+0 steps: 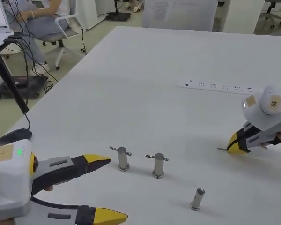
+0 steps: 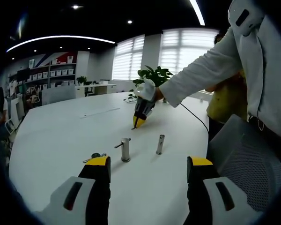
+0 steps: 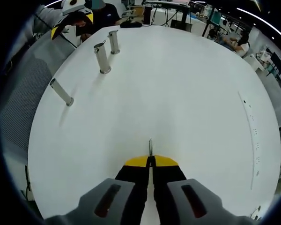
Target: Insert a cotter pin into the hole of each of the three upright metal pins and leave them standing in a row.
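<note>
Three upright metal pins stand in a loose row on the white table (image 1: 154, 93). The left pin (image 1: 123, 159) and middle pin (image 1: 158, 165) each carry a cotter pin through the top. The right pin (image 1: 197, 198) is bare and stands nearer the front. My left gripper (image 1: 107, 190) is open, just left of the row, with nothing between its jaws. My right gripper (image 1: 236, 144) rests low on the table to the right, shut on a cotter pin (image 3: 150, 145) that pokes out past its tips. In the left gripper view the middle pin (image 2: 125, 150) and bare pin (image 2: 160, 144) stand ahead.
A white power strip (image 1: 220, 87) lies on the far right of the table. A black mouse (image 1: 11, 137) sits at the left edge. A person sits on an office chair (image 1: 61, 28) beyond the far left corner. Cables hang off a desk at the left.
</note>
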